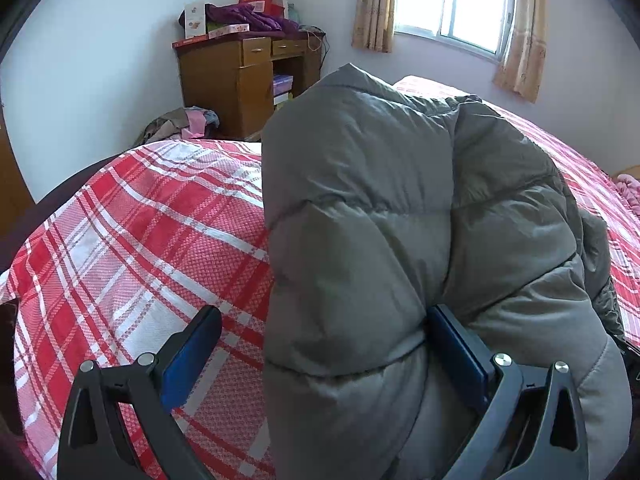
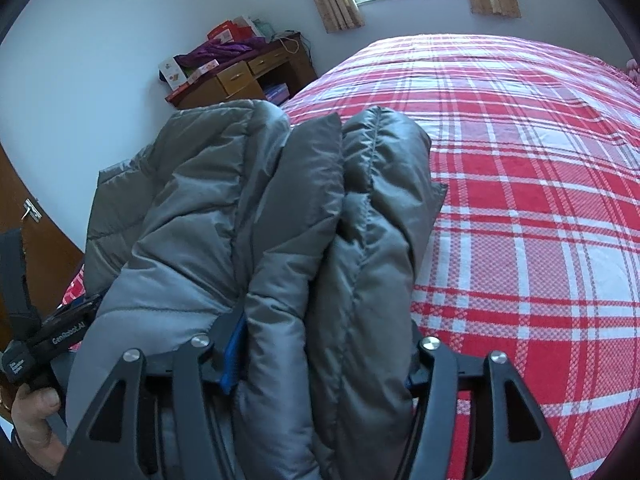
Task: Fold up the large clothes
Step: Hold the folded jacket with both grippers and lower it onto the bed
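Note:
A grey puffer jacket (image 1: pixel 400 220) lies bunched and folded on the bed with the red-and-white plaid cover (image 1: pixel 140 240). My left gripper (image 1: pixel 324 332) is wide open; the jacket's thick edge sits between its fingers, against the right pad (image 1: pixel 460 344), while the left pad (image 1: pixel 192 356) stands apart from it. In the right wrist view the jacket (image 2: pixel 260 220) fills the space between the fingers of my right gripper (image 2: pixel 320 348), whose pads press into the folded bulk. The left gripper's body (image 2: pixel 48 340) and a hand show at the lower left.
A wooden desk (image 1: pixel 248 76) piled with boxes and purple cloth stands against the far wall. A heap of clothes (image 1: pixel 180 124) lies beside it. A curtained window (image 1: pixel 452 0) is behind the bed. The plaid cover (image 2: pixel 520 200) stretches to the right.

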Tool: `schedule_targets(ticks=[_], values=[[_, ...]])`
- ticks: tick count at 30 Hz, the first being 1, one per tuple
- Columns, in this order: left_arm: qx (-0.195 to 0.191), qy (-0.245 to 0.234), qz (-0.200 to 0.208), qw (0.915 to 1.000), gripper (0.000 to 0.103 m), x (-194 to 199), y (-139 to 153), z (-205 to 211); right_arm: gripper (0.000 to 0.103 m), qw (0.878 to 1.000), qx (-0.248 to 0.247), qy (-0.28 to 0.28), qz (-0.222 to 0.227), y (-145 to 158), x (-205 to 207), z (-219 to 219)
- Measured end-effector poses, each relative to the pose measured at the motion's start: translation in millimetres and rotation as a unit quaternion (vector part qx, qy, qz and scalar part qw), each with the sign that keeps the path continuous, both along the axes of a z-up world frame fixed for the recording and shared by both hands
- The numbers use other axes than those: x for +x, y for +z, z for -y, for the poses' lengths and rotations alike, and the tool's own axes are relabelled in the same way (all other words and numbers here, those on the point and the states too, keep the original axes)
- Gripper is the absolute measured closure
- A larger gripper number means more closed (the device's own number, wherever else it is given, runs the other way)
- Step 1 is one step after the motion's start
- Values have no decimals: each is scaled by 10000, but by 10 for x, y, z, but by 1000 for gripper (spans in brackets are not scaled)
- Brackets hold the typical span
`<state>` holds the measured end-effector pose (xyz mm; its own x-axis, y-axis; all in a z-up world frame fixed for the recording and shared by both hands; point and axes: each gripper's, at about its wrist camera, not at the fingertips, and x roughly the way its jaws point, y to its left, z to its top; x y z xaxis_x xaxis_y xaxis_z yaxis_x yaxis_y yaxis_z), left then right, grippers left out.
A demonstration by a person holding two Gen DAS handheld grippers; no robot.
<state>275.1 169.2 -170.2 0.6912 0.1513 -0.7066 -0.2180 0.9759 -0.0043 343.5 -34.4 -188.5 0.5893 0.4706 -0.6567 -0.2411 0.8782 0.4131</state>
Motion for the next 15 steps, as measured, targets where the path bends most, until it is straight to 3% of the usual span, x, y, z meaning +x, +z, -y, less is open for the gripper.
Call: schedule_targets(ticks=[9,15], values=[[414,239,-125,9988,1,-72,98,111,37,9986,-487,-139,116,80,-39,-106],[514,320,-121,9981,1,-169,155,152,34,9988,-434,-208,62,116,-38,-67]])
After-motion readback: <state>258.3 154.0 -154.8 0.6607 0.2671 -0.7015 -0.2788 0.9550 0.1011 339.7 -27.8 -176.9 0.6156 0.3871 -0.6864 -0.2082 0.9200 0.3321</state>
